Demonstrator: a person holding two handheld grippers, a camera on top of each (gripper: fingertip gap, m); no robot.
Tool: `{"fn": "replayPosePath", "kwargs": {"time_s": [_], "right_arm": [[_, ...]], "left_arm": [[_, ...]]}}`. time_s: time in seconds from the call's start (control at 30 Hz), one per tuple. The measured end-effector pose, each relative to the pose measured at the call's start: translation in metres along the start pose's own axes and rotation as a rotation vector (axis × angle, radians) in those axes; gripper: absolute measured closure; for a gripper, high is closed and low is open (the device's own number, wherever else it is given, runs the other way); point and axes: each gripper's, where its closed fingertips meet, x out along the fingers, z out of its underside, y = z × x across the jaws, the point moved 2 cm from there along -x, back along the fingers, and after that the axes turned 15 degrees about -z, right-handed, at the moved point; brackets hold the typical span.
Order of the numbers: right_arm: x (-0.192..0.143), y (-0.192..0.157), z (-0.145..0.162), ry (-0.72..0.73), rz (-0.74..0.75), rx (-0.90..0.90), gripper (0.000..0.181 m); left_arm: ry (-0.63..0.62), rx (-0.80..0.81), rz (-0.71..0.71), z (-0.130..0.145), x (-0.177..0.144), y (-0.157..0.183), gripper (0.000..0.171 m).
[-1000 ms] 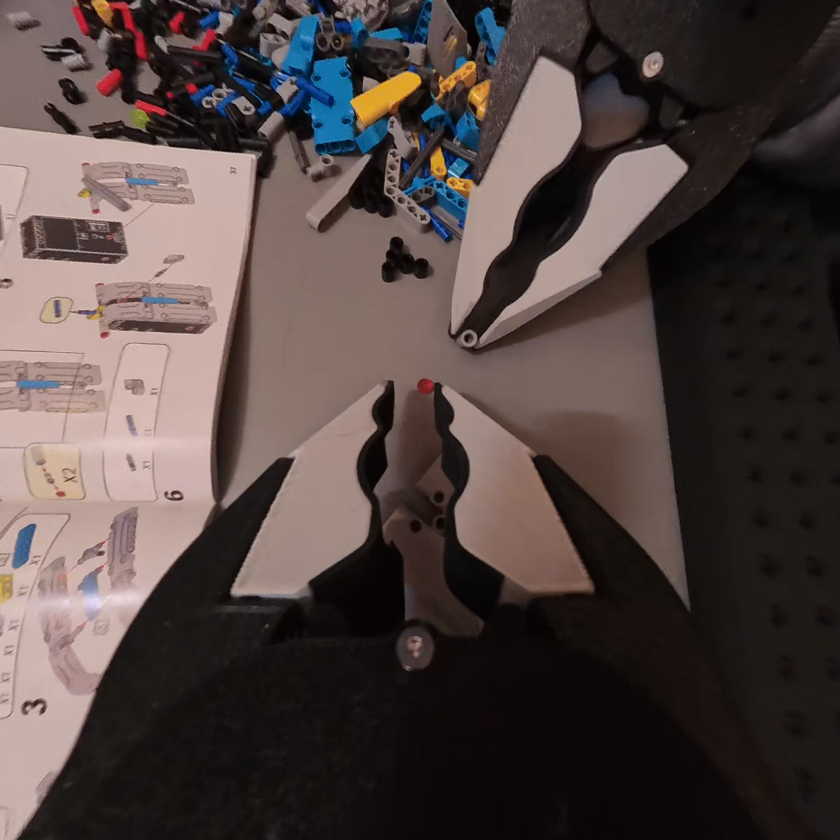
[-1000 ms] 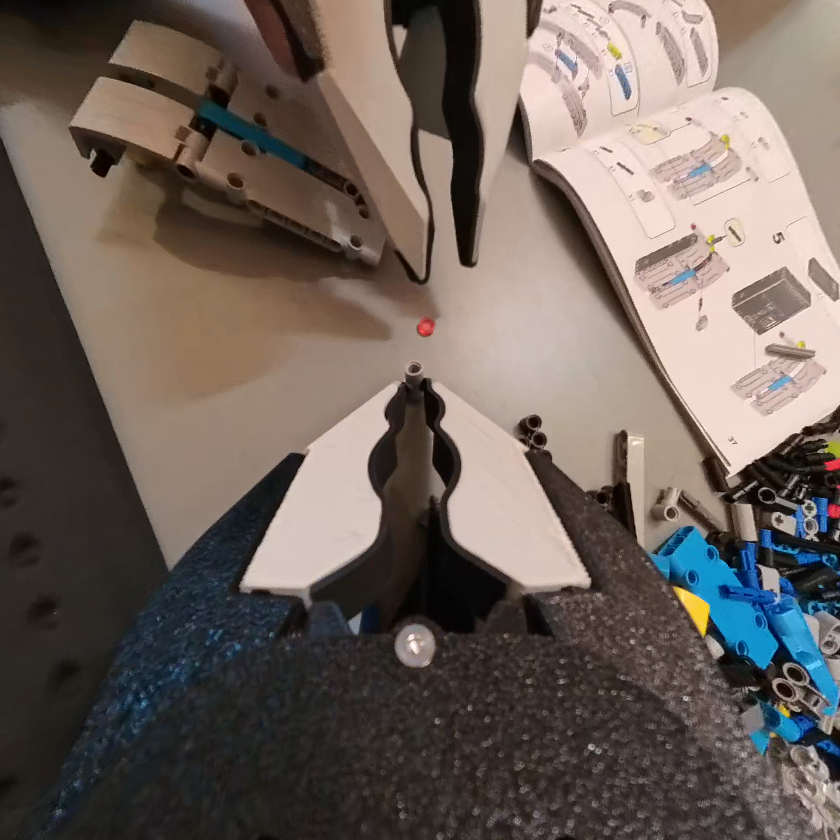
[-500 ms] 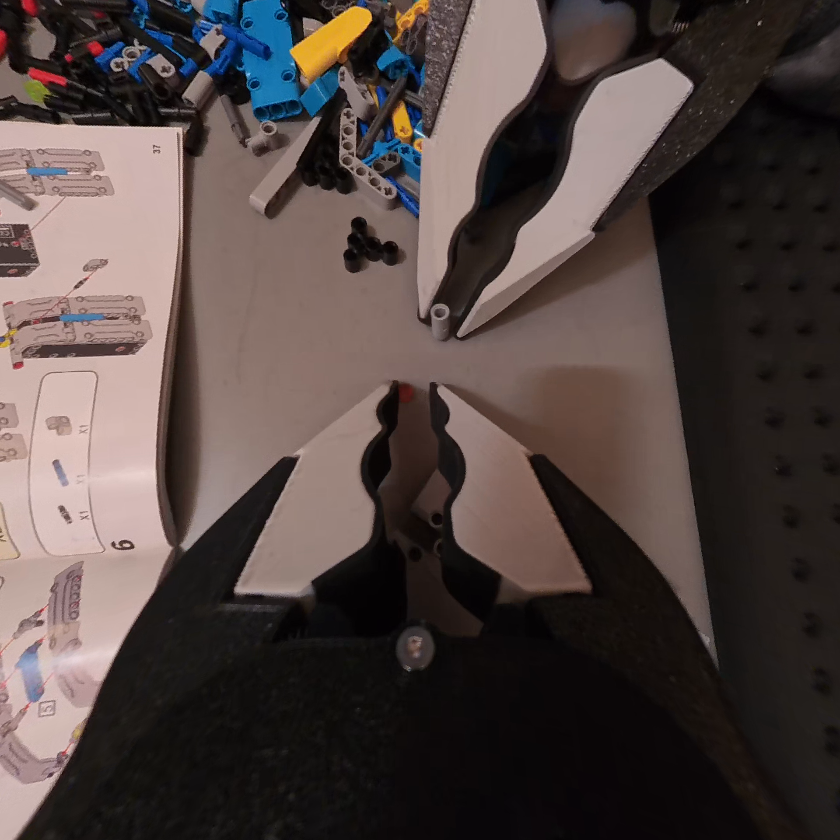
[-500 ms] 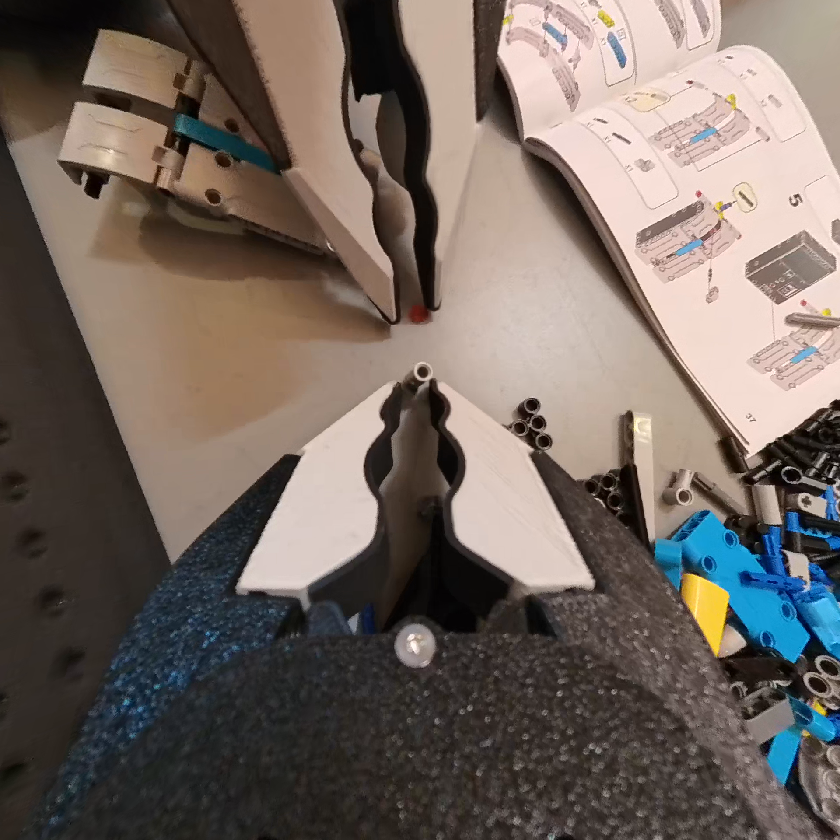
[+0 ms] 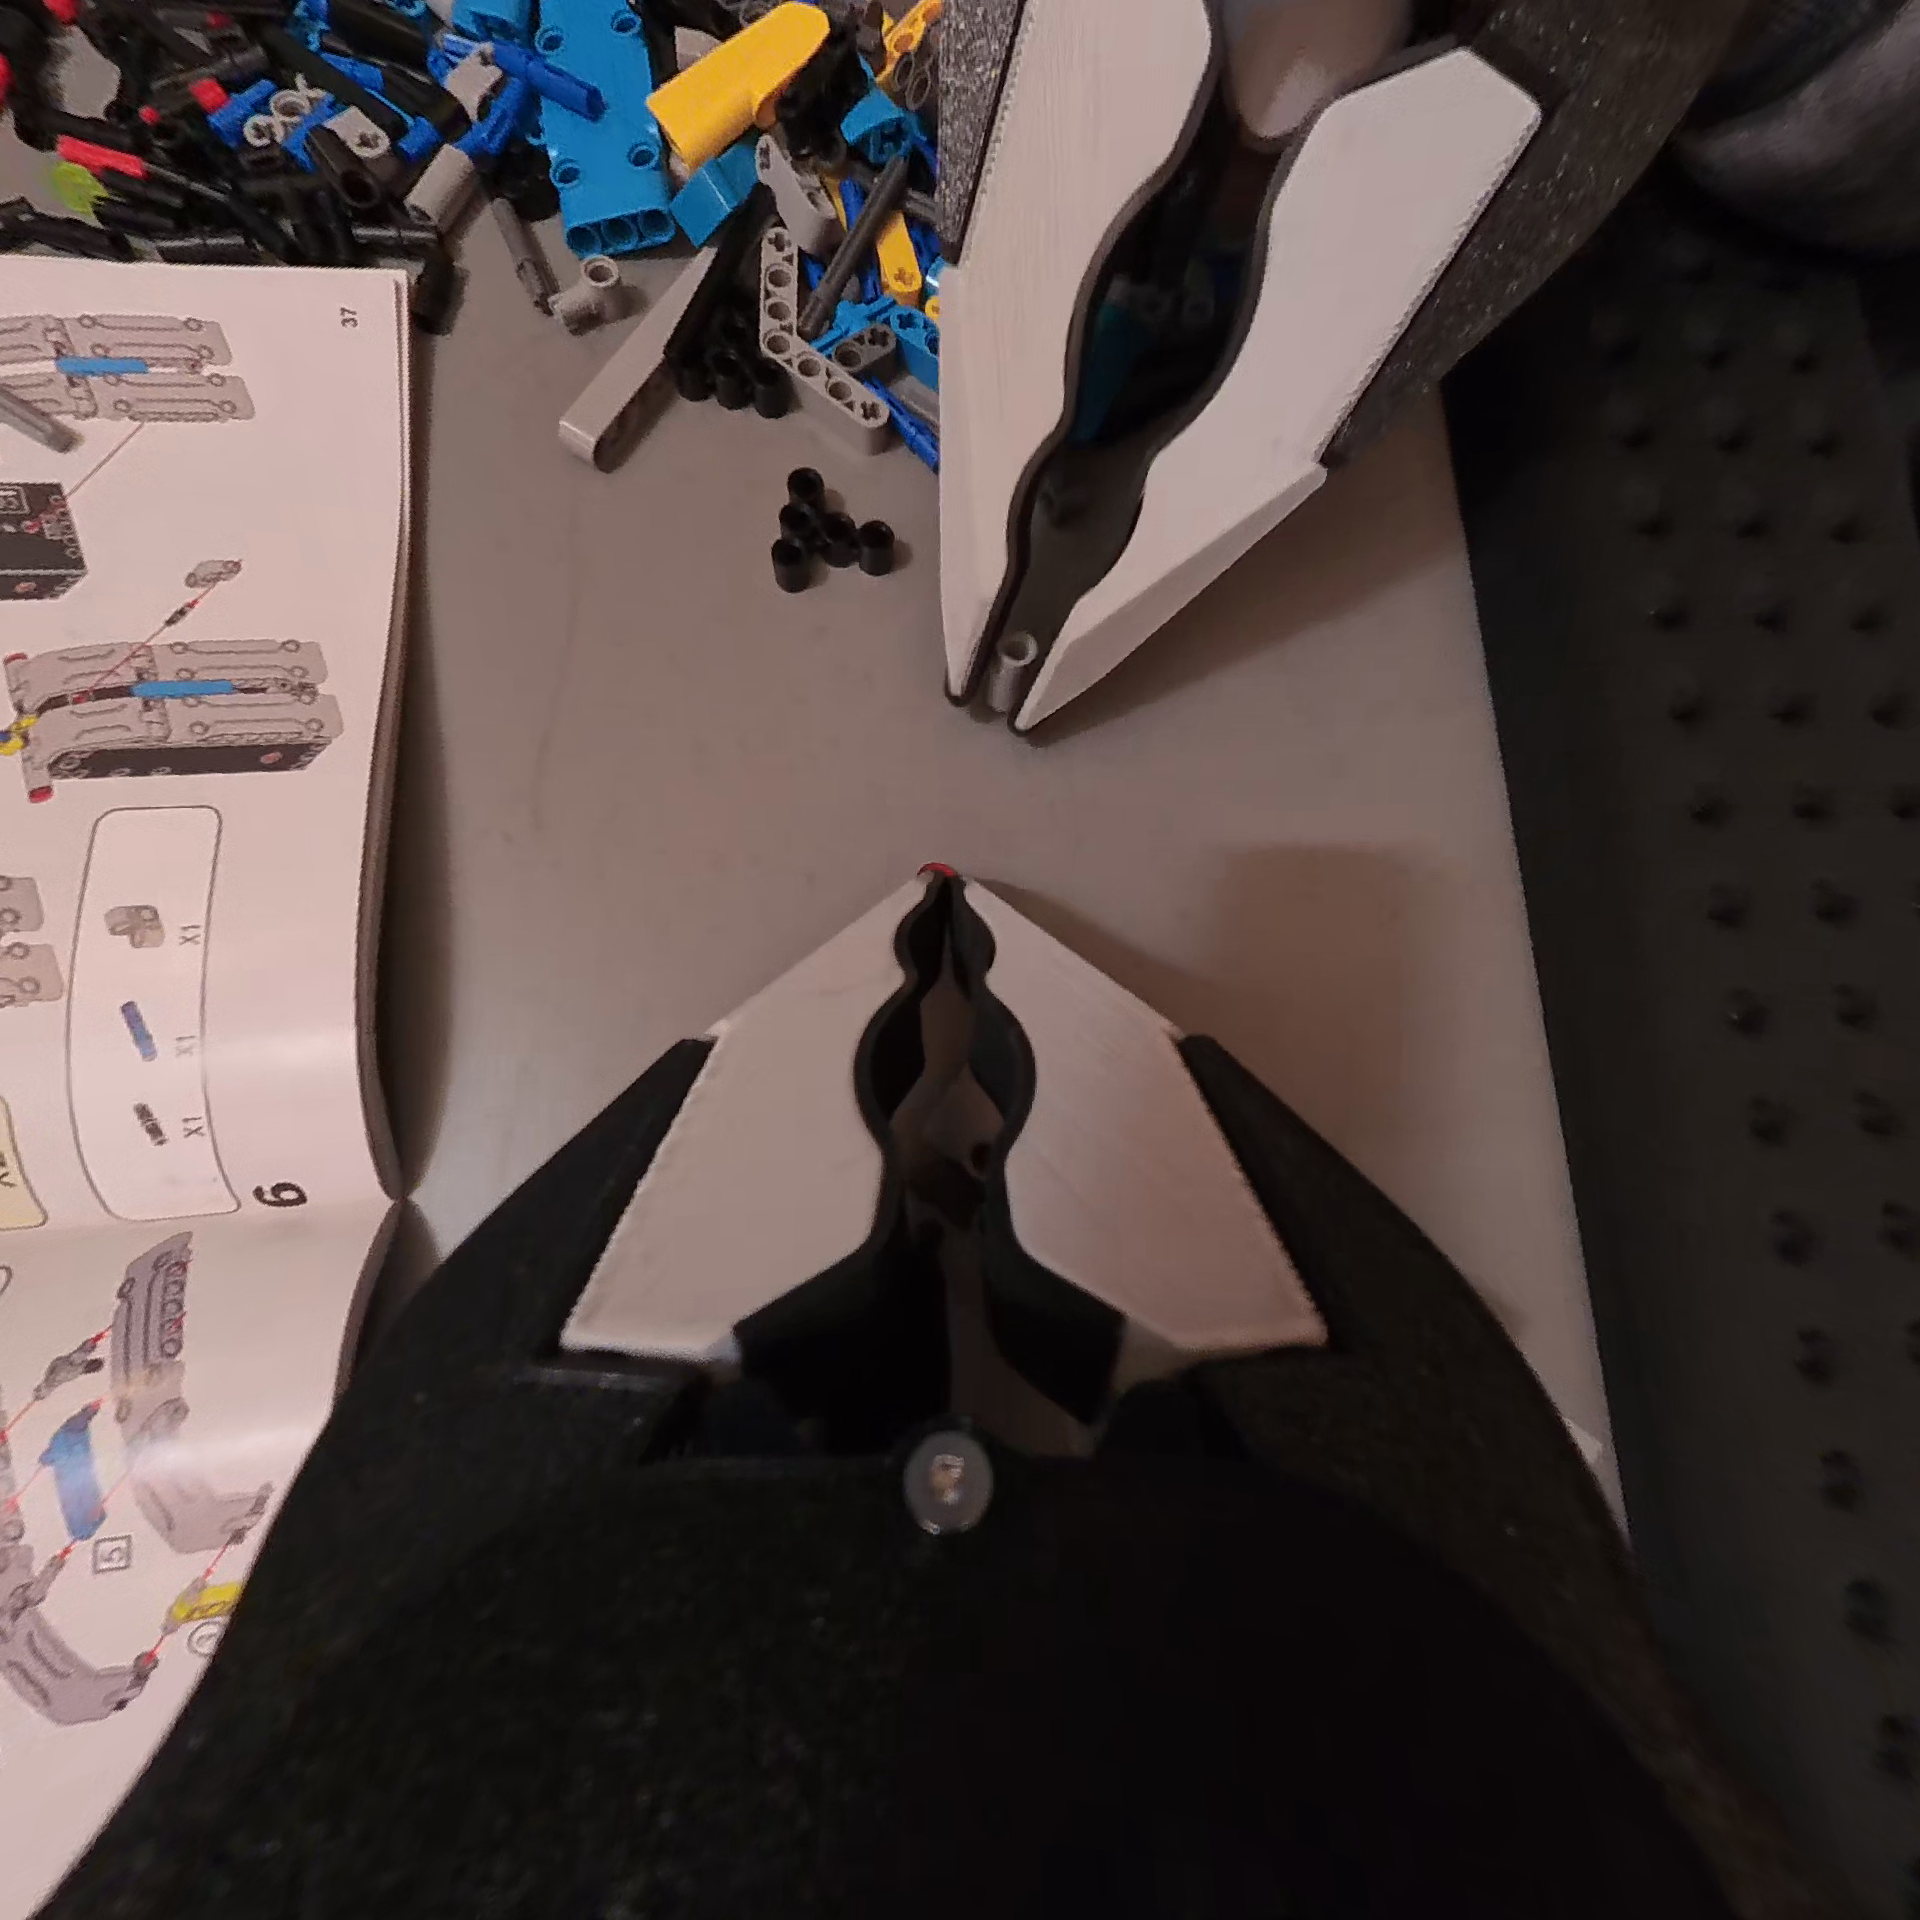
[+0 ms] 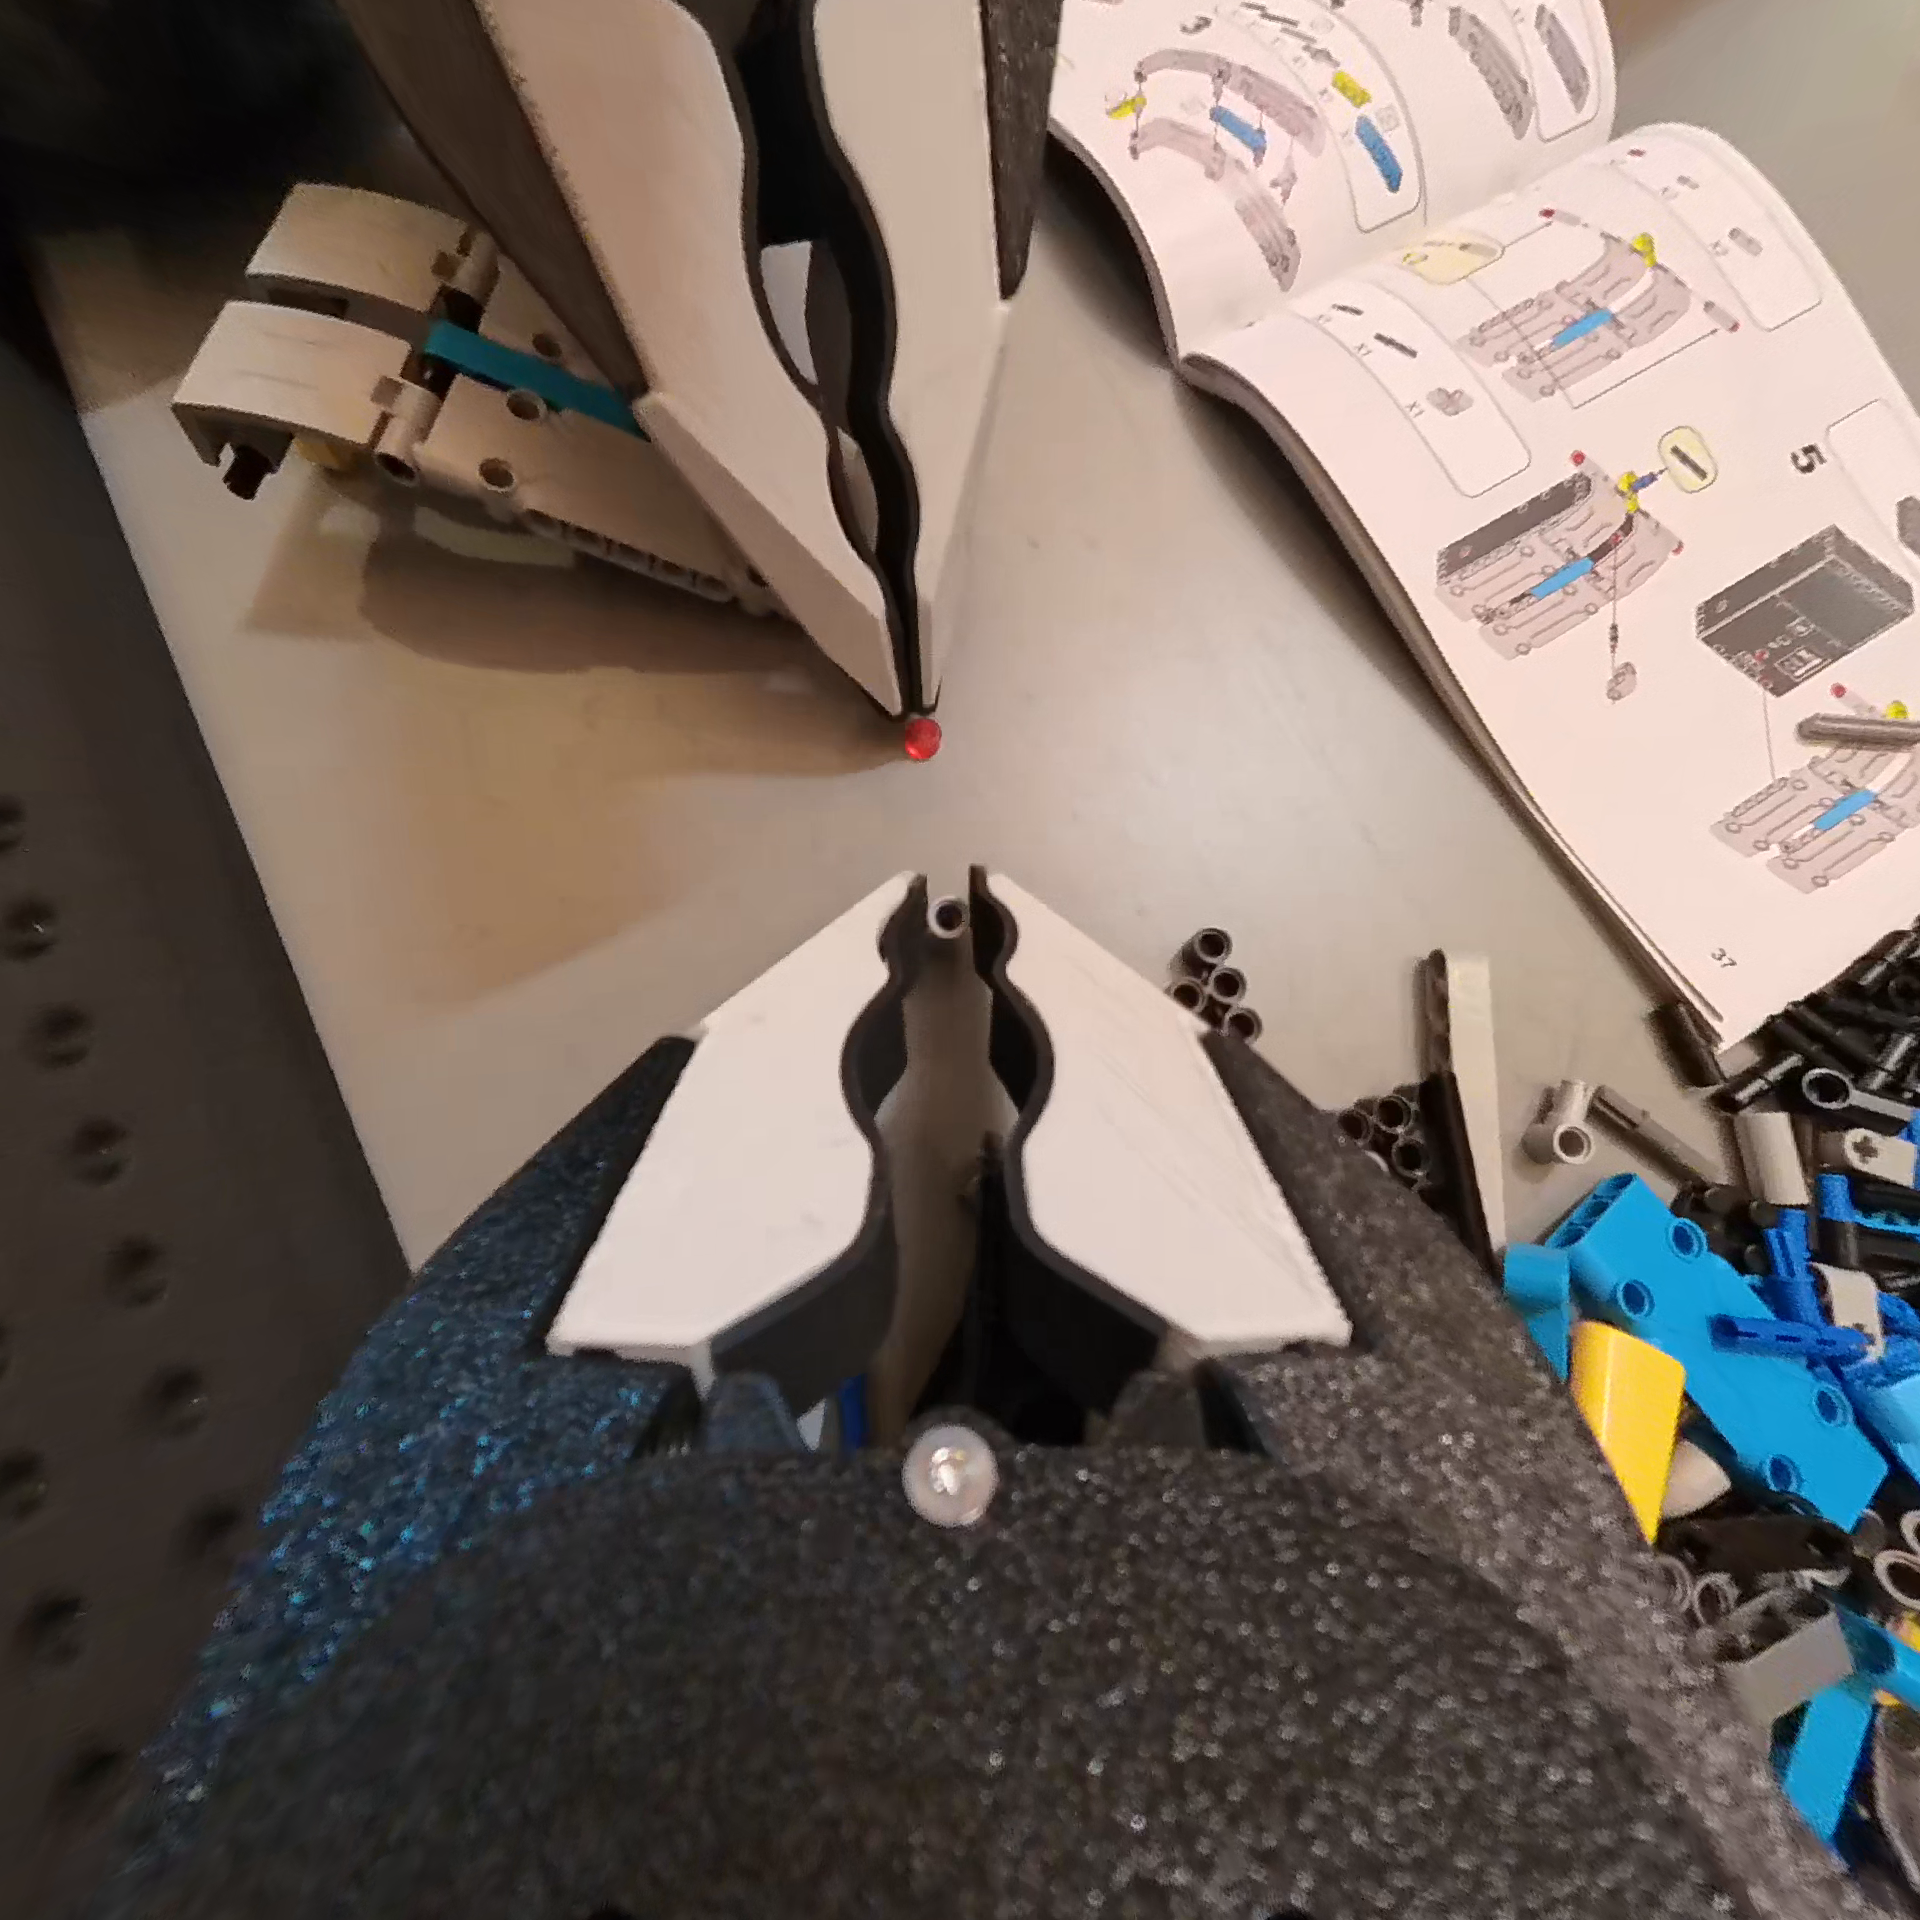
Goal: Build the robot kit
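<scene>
Red pin (image 5: 938, 871) is sitting clamped right at the tips of the left gripper (image 5: 940, 883) in the left wrist view, dead centre of the frame, only a sliver of red peeking out between the pinched-together fingers. Above and to the right, the right gripper (image 5: 1003, 691) is pointing down toward it, squeezing a small grey tube (image 5: 1014, 665) upright between its tips. Black bushes (image 5: 826, 535) are lying clustered just left of it, the loose pile of bricks (image 5: 582, 135) is spreading across the top of the frame, and the open instruction booklet (image 5: 208, 779) is filling the left edge on the grey table (image 5: 675, 779). Over to the right wrist view: the right gripper (image 6: 948, 902) is sitting low centre, its fingers closing on the grey tube (image 6: 948, 920), open end facing up. Near it, in the upper middle, the left gripper (image 6: 914, 717) is coming down from the top with the red pin (image 6: 921, 738) gripped at its very point, apart from the tube. A grey assembly with a teal beam (image 6: 416, 416) is lying at upper left, partly hidden behind that gripper; the booklet (image 6: 1558, 468) is lying at upper right and the brick pile (image 6: 1714, 1299) at lower right.
</scene>
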Motion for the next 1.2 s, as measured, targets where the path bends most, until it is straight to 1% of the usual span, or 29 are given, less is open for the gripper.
{"fn": "replayPosePath", "kwargs": {"time_s": [0.07, 0.2, 0.3, 0.43, 0.53, 0.6, 0.67, 0.77, 0.87, 0.93, 1.0, 1.13, 1.2], "right_arm": [[-0.004, 0.002, -0.003, 0.014, 0.022, -0.011, 0.175], [-0.011, 0.003, -0.011, 0.06, 0.034, -0.002, 0.175], [-0.008, 0.004, -0.013, 0.079, 0.021, 0.027, 0.175], [-0.004, 0.004, -0.012, 0.07, 0.021, 0.035, 0.175], [0.001, -0.003, -0.02, 0.09, -0.013, 0.032, 0.175], [0.007, -0.004, -0.021, 0.061, -0.01, 0.015, 0.175], [0.01, 0.0, -0.022, 0.039, 0.002, 0.029, 0.175], [0.012, 0.005, -0.028, 0.074, -0.036, 0.122, 0.175], [0.01, 0.009, -0.029, 0.116, -0.07, 0.219, 0.175], [0.01, 0.01, -0.029, 0.149, -0.114, 0.286, 0.175], [0.011, 0.011, -0.027, 0.16, -0.139, 0.335, 0.175], [0.012, 0.008, -0.025, 0.184, -0.176, 0.418, 0.175], [0.013, 0.007, -0.026, 0.202, -0.189, 0.435, 0.175]], "left_arm": [[0.01, -0.005, 0.006, -0.002, -0.002, 0.0, 0.171], [-0.013, 0.001, -0.009, 0.003, 0.0, -0.002, 0.171], [-0.022, -0.005, -0.004, 0.001, 0.004, -0.003, 0.171], [-0.02, 0.028, 0.004, -0.003, 0.007, 0.005, 0.171], [-0.016, 0.021, -0.036, -0.003, 0.004, -0.005, 0.171], [0.014, -0.029, -0.038, -0.007, -0.005, -0.015, 0.171], [0.051, -0.099, -0.081, -0.009, -0.019, -0.032, 0.171], [0.151, -0.199, -0.212, -0.007, -0.051, -0.058, 0.171], [0.27, -0.258, -0.375, 0.006, -0.085, -0.076, 0.171], [0.349, -0.299, -0.433, 0.016, -0.1, -0.08, 0.171], [0.394, -0.317, -0.433, 0.022, -0.108, -0.077, 0.171], [0.394, -0.256, -0.522, 0.021, -0.118, -0.078, 0.171], [0.403, -0.26, -0.522, 0.018, -0.12, -0.075, 0.171]]}}
